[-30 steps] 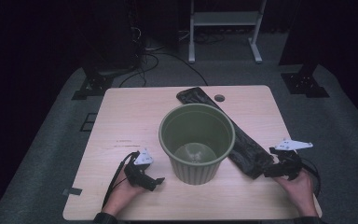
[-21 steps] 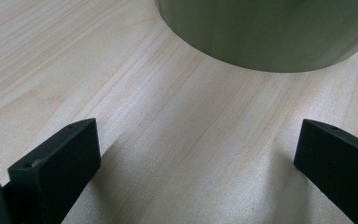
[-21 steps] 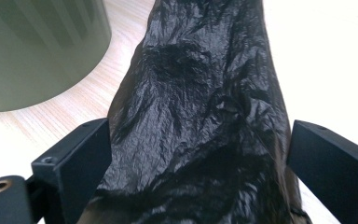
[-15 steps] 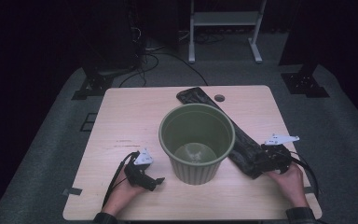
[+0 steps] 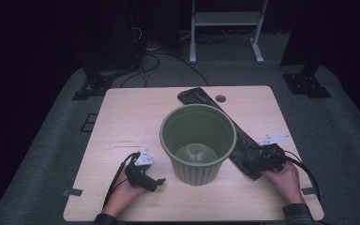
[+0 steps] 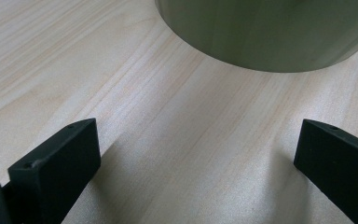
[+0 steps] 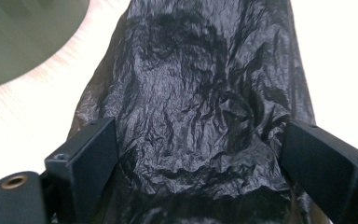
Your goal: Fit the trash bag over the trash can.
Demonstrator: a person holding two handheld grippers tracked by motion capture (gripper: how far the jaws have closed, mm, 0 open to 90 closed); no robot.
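The bin [image 5: 198, 143] is dull olive green, plain, paler inside at its bottom; the bag [image 5: 241, 140] beside the bin is glossy black, finely crinkled; the desk [image 5: 122, 117] under the bin is pale wood with straight grain; the fingers [image 7: 88, 158] are matt black.

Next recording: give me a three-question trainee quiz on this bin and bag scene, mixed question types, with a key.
1. True or false: the black bag lies inside the green bin.
2. What lies between the right gripper's jaws? A) the bag's near end B) the bin's rim C) a cable
3. Fill in: the left gripper rests on the ____ beside the bin, jaws apart.

Key: 1 false, it lies flat on the table behind and to the right of the bin; 2 A; 3 table.
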